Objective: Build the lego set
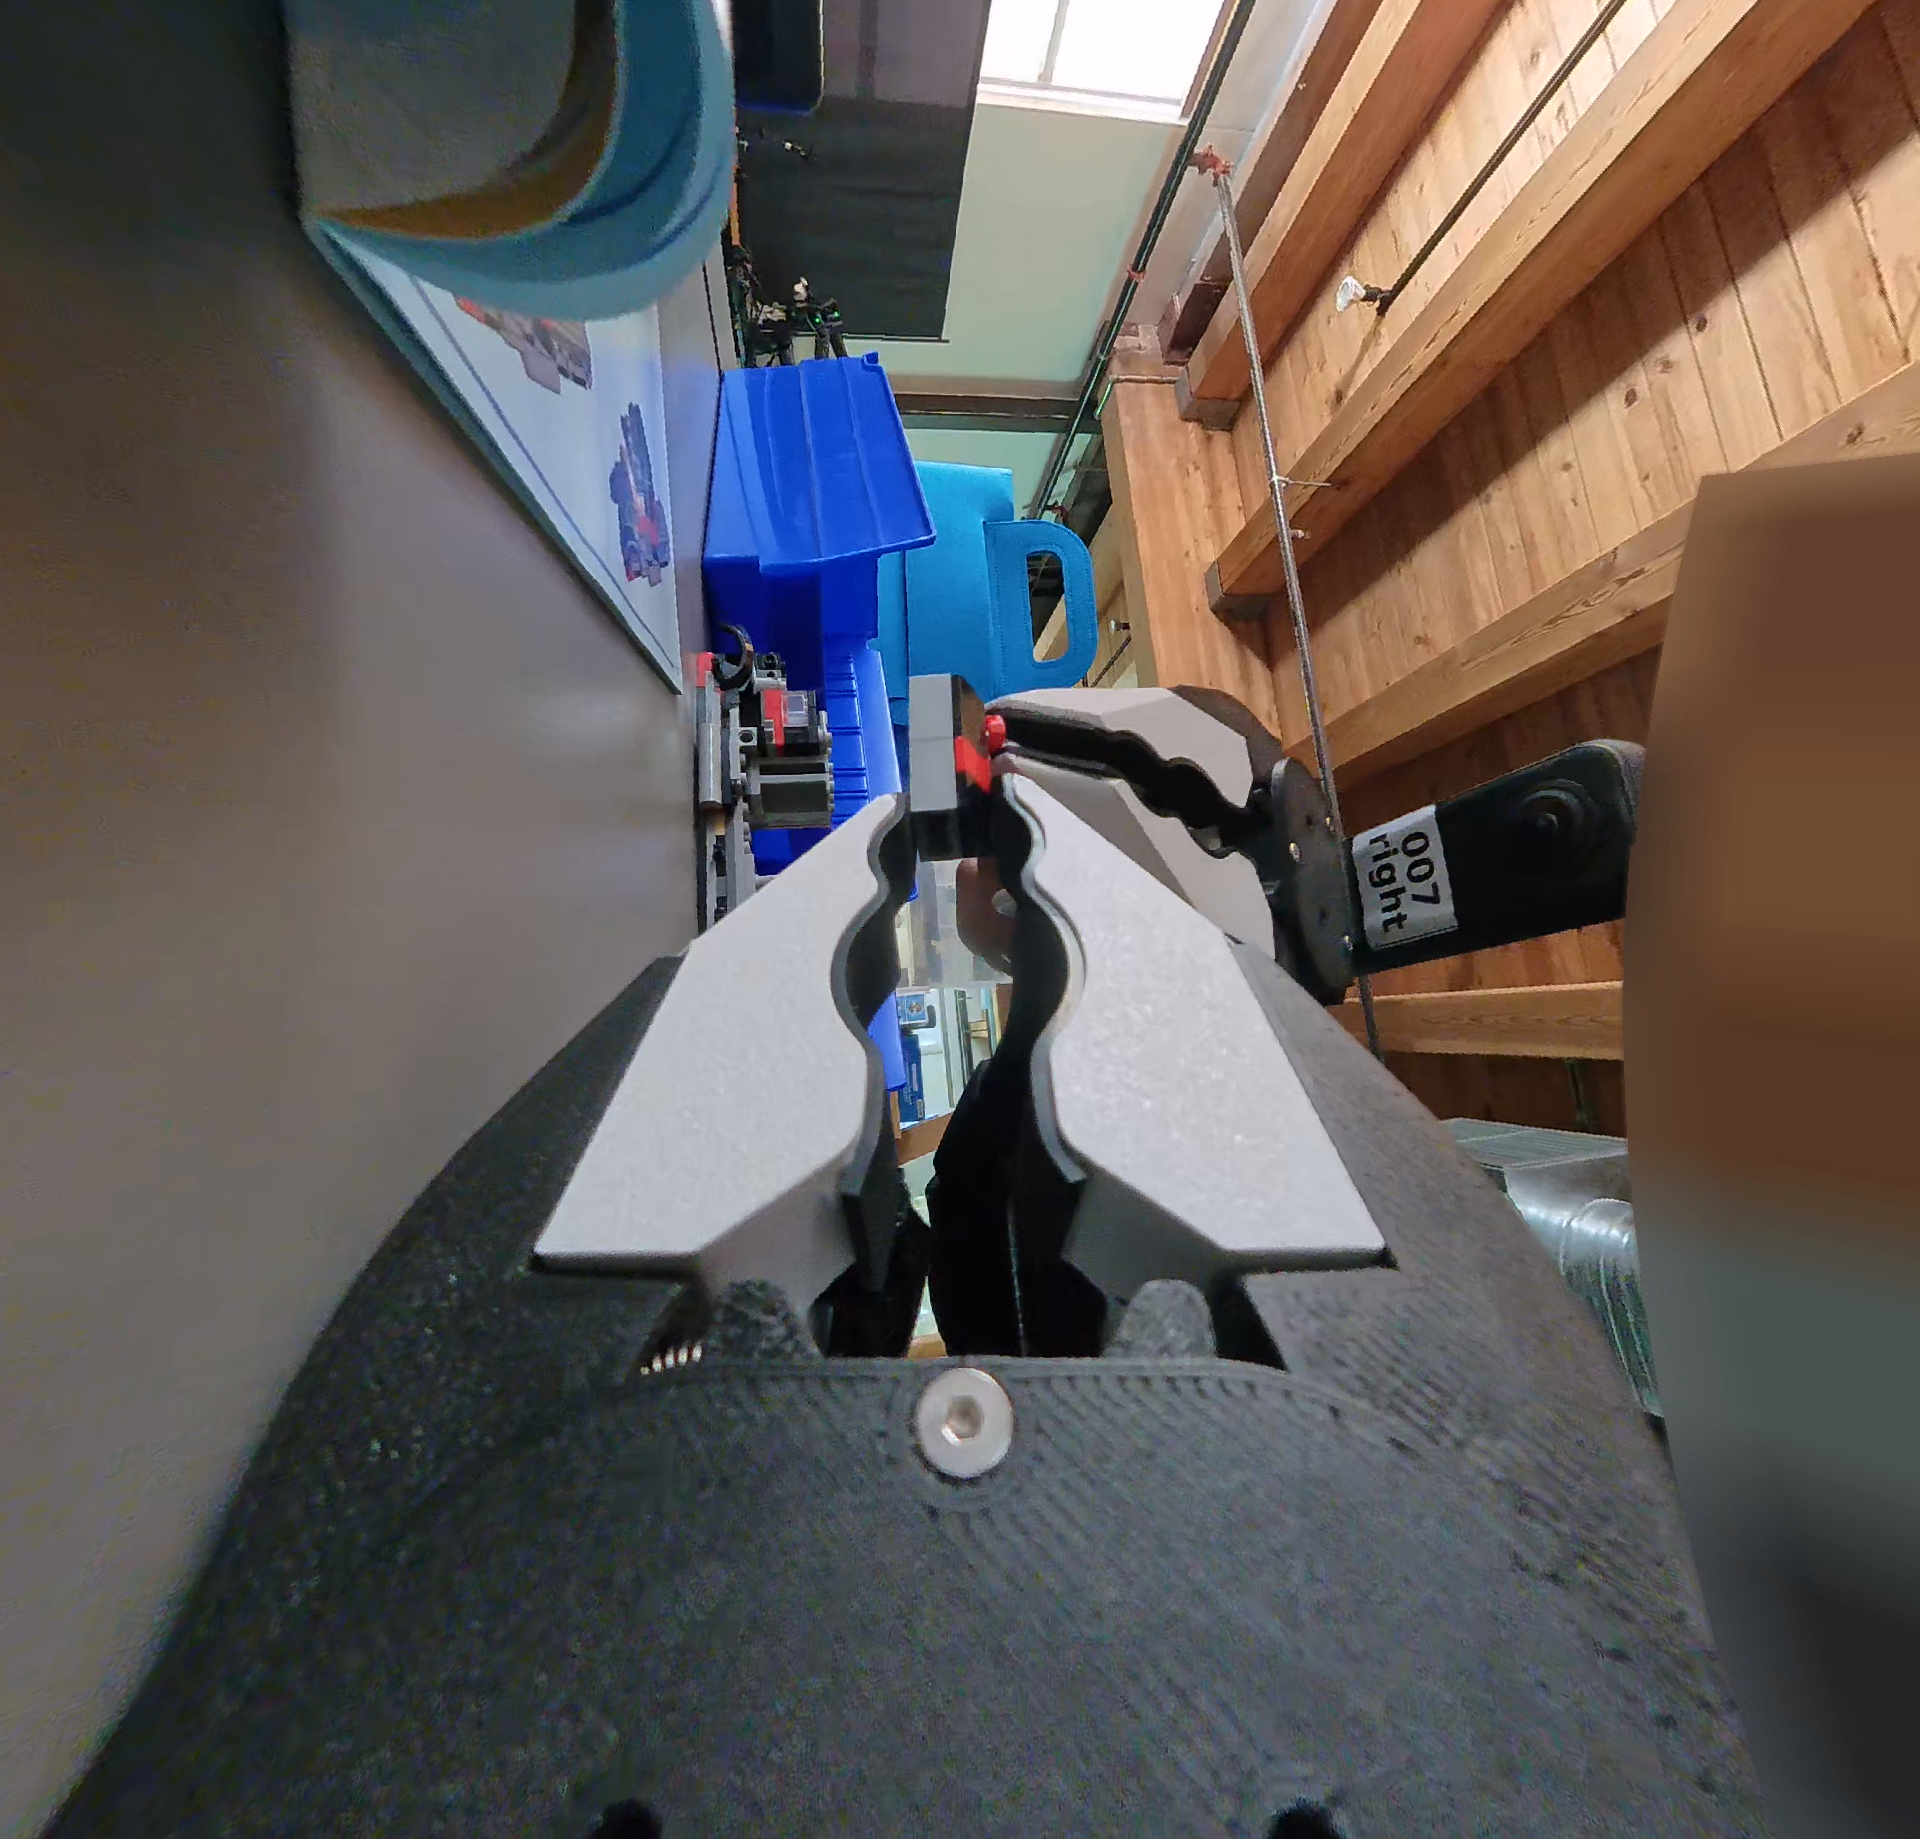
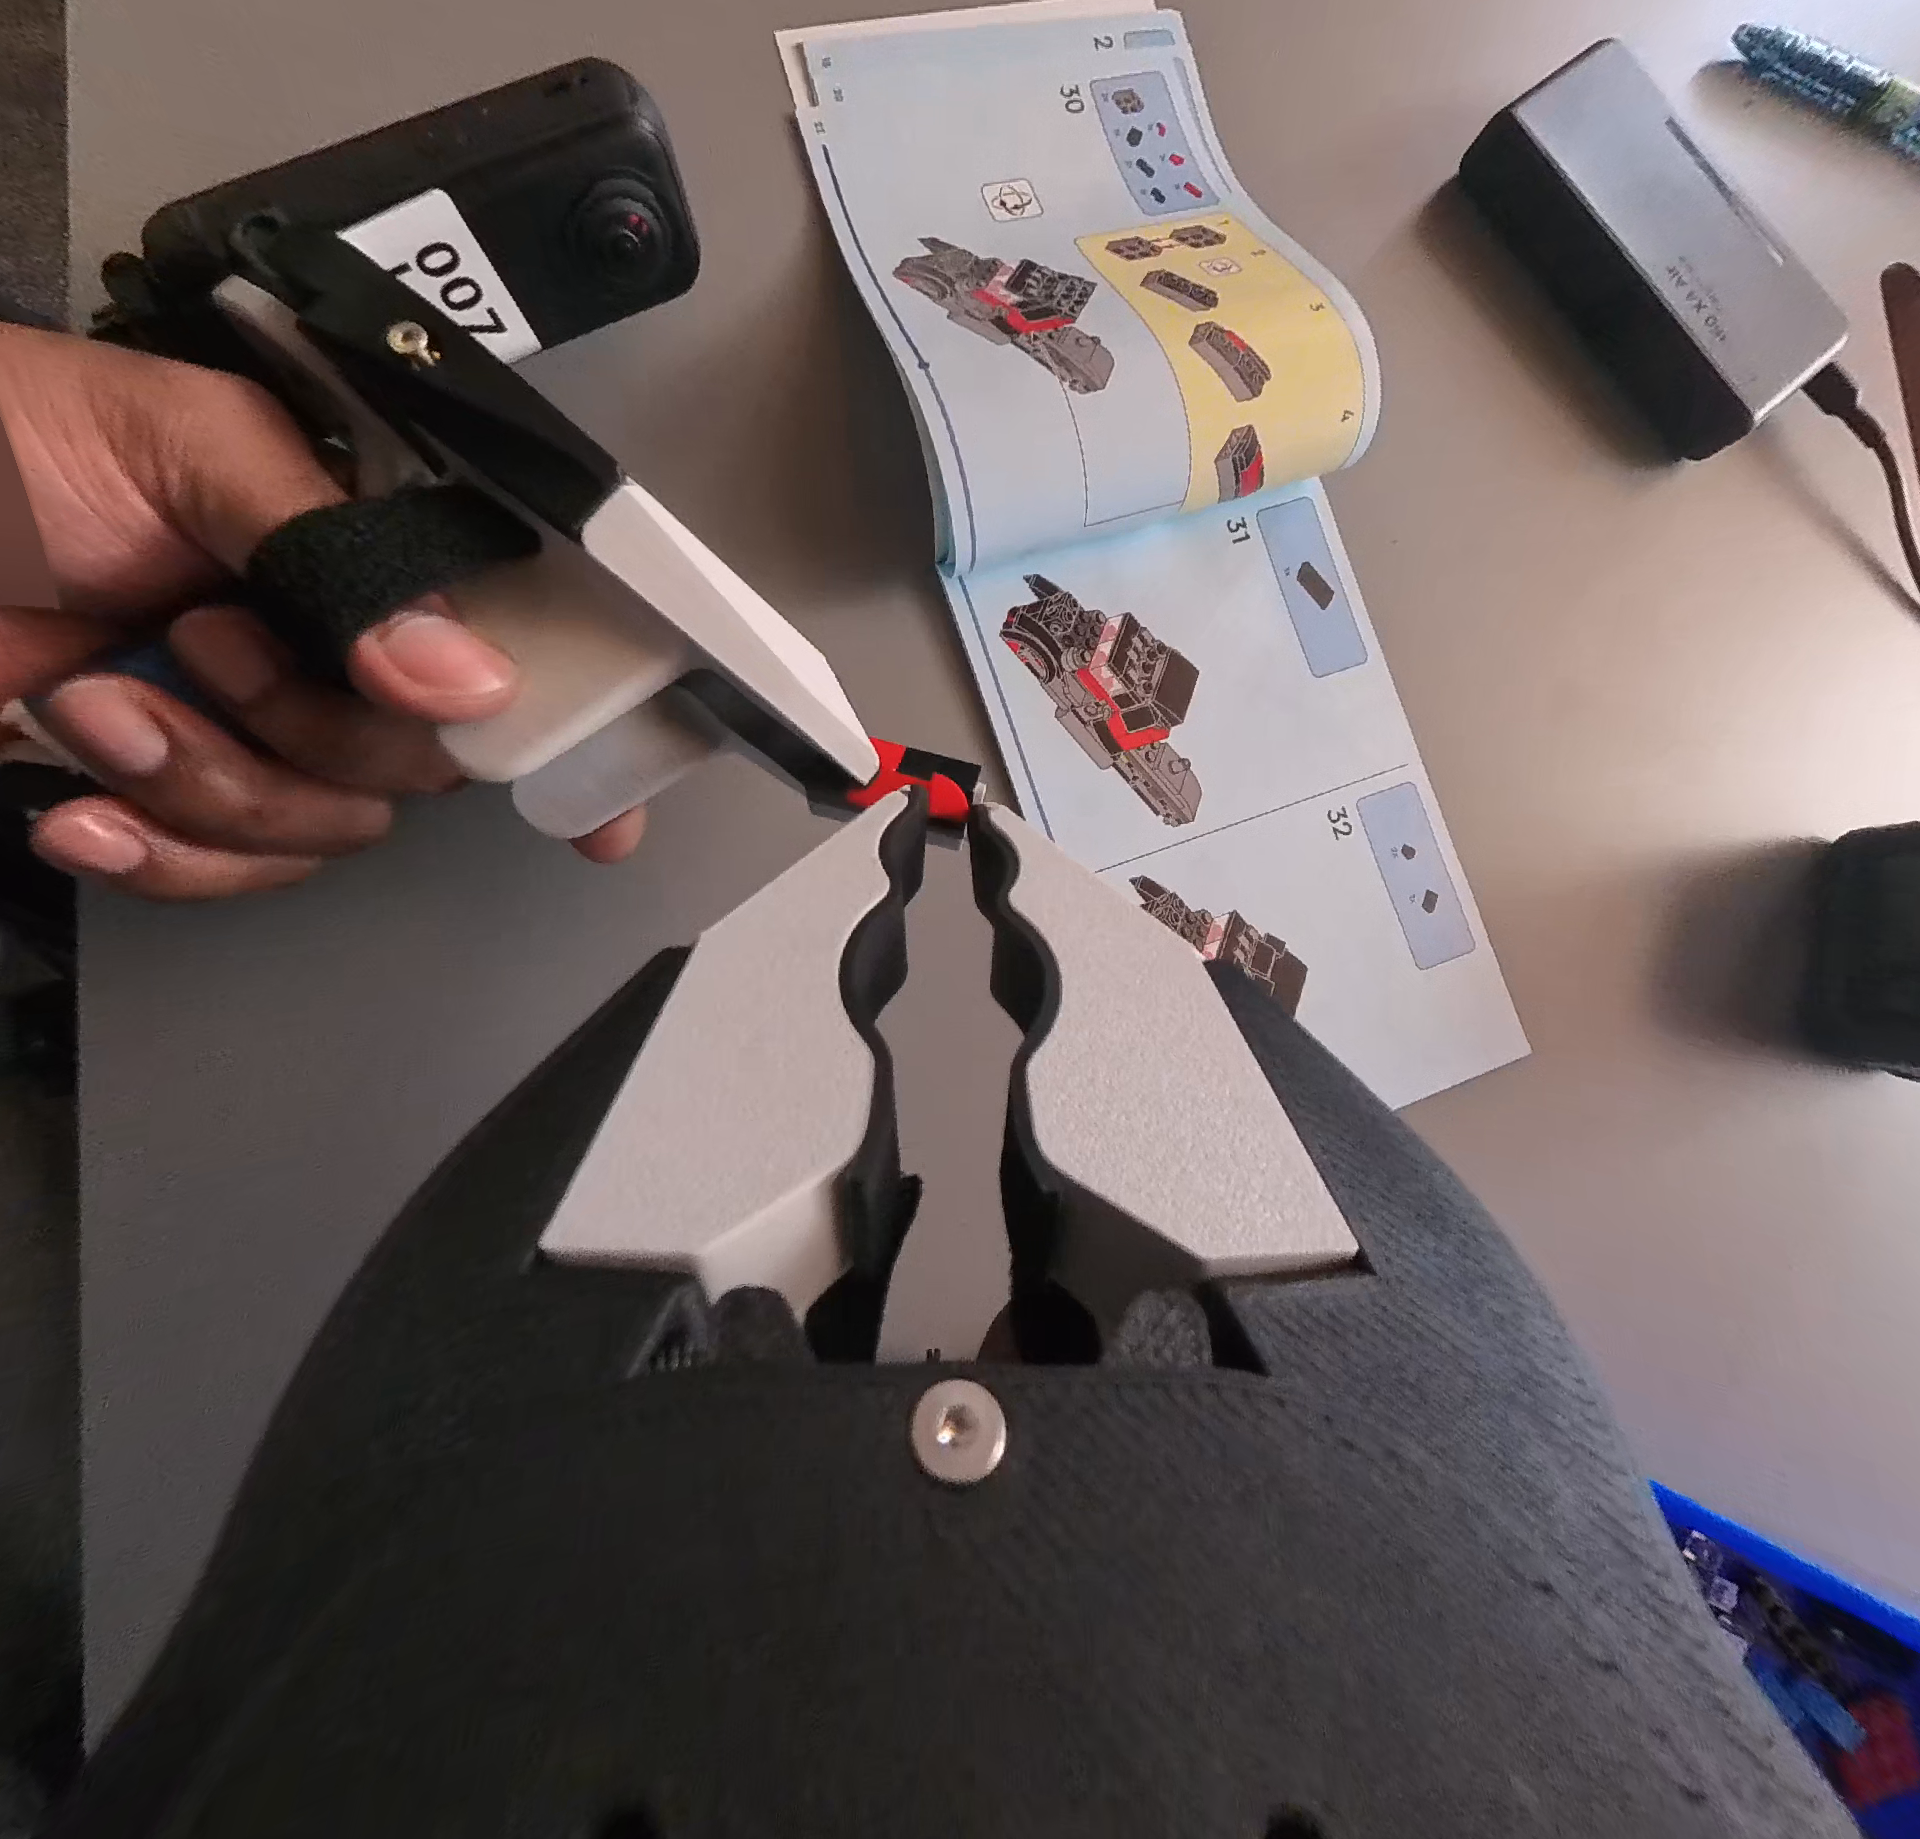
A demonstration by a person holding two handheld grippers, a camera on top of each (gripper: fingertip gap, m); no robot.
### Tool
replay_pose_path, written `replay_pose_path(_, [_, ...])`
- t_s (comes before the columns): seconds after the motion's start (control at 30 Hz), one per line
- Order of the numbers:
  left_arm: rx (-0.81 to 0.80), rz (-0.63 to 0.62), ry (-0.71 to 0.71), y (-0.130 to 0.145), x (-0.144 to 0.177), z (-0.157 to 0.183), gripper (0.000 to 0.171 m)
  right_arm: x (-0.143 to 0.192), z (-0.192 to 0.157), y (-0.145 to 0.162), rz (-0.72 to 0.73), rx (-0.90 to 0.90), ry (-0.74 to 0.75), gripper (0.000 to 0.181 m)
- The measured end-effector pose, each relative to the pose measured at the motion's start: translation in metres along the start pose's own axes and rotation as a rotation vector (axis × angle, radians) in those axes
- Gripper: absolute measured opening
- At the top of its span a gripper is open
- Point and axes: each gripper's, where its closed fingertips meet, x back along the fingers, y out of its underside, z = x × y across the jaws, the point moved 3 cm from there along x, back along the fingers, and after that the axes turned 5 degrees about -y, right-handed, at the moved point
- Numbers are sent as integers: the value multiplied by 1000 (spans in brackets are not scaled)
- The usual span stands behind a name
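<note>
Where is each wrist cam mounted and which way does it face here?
Left wrist view: on the left gripper, rolled sideways and aimed level along the grey tabletop toward blue plastic bins and a wooden ceiling; its grey fingers show.
Right wrist view: on the right gripper, aimed down at the open instruction booklet; the person's left hand shows.
Shared: the small red, black and grey brick assembly pinched between both grippers, each gripper visible in the other's view.

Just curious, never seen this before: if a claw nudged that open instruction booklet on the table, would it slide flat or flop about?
The booklet is probably floppy: its upper page already curls up off the grey table. Being thin paper, it likely slides easily, light for its spread. A nudge at the curled page would likely bend it.
</note>
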Motion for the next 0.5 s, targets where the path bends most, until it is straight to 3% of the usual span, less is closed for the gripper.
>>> replay_pose_path(0.5, [7, 8, 6, -1, 1, 0, 15, -4, -1, -2, -18, 5, 0, 9])
